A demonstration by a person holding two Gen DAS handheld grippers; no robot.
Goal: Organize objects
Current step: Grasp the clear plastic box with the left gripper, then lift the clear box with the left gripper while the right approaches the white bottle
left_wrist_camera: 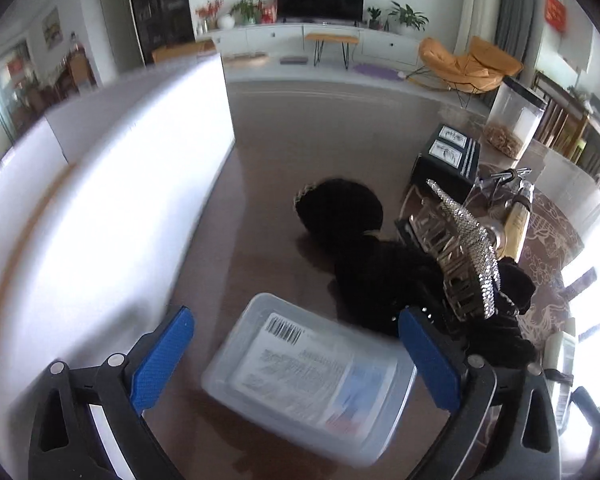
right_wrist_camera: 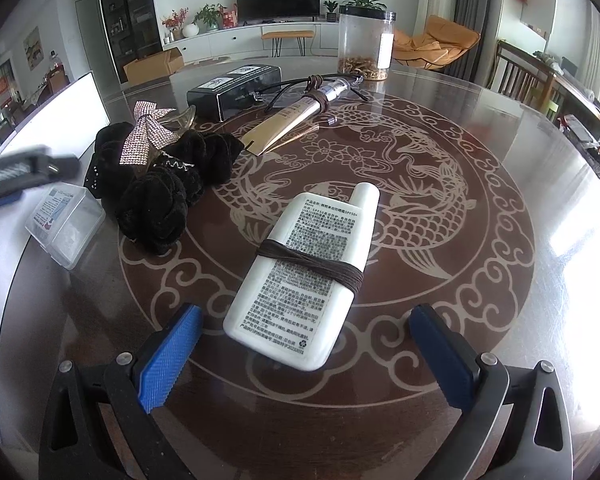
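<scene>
Both tongs stand wide open and hold nothing: your left tongs (left_wrist_camera: 296,364) hang over a clear plastic box (left_wrist_camera: 312,376), and your right tongs (right_wrist_camera: 304,360) frame a white bottle (right_wrist_camera: 304,276) lying flat on the counter (right_wrist_camera: 480,248). Treat the bottle as the likelier next pick, judged from how squarely it sits in the right wrist view. It lies directly ahead of the right tongs, with its broad base nearest and between the two blue pads (right_wrist_camera: 168,360), touching neither. Its long axis runs away from you and leans slightly to the right, ending in a narrow cap at the far end. Close across the short width, not along the length. The right tongs are clearly the nearer; the left tongs (right_wrist_camera: 16,180) show only at the far left edge of that view, well apart from the bottle. The bottle is flat-sided and white, printed side up with dense small text, and a dark brown cord (right_wrist_camera: 312,264) is wound several times around its middle. Expect the smooth body to slip; grip below the cord. The clear plastic box, label side up, lies just beside a heap of black scrunchies (right_wrist_camera: 160,196) topped by a rhinestone bow clip (right_wrist_camera: 144,136).
</scene>
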